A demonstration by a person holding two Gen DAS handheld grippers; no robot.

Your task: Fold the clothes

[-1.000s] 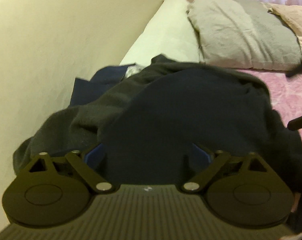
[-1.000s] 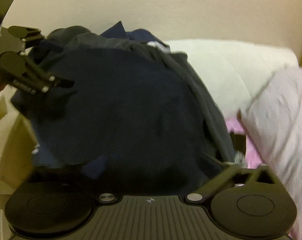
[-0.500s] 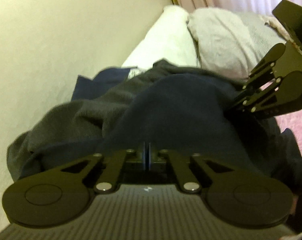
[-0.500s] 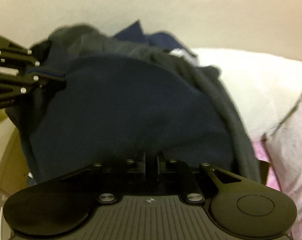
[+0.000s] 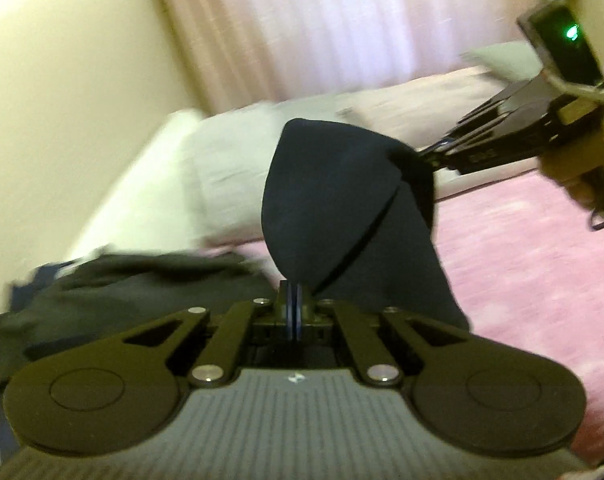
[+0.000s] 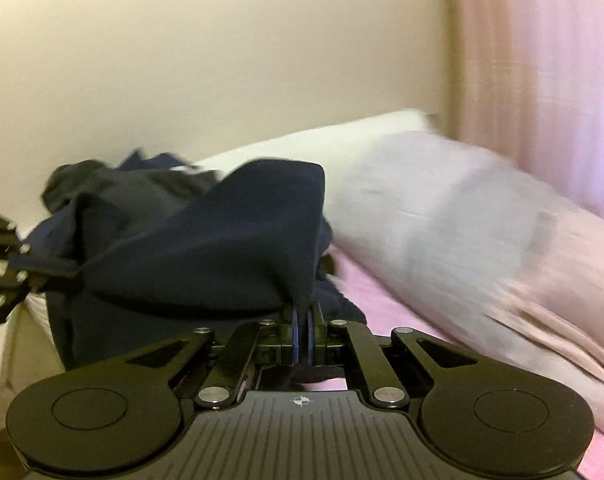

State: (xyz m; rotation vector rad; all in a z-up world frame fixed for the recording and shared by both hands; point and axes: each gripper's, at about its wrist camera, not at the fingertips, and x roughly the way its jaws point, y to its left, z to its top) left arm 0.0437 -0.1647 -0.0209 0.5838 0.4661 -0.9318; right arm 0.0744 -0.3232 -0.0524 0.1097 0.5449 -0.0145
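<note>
The left tool [image 5: 293, 300] has its two fingers pressed together on a corner of the dark navy fabric garment [image 5: 342, 200], which rises from the pinch into a peaked fold above the pink bedspread [image 5: 542, 280]. The left wrist view alone shows the right tool [image 5: 432, 156] from the side, reaching in from the right with its tips closed on the garment's far edge, a person's hand [image 5: 582, 168] gripping its handle and a green light glowing on its body. The right wrist view shows that same tool from behind, its blue-padded fingers drawn tight on a bunched strip of the garment, and only there does the left tool appear at the left edge, its tip buried in the cloth. Both views take in a heap of dark grey and blue clothes [image 6: 113, 192] lying on the bed against the cream wall [image 6: 221, 60], behind the lifted garment, along with pale pillows [image 6: 442, 208] and a pink curtain [image 6: 542, 80]. Motion blur softens much of the background.
</note>
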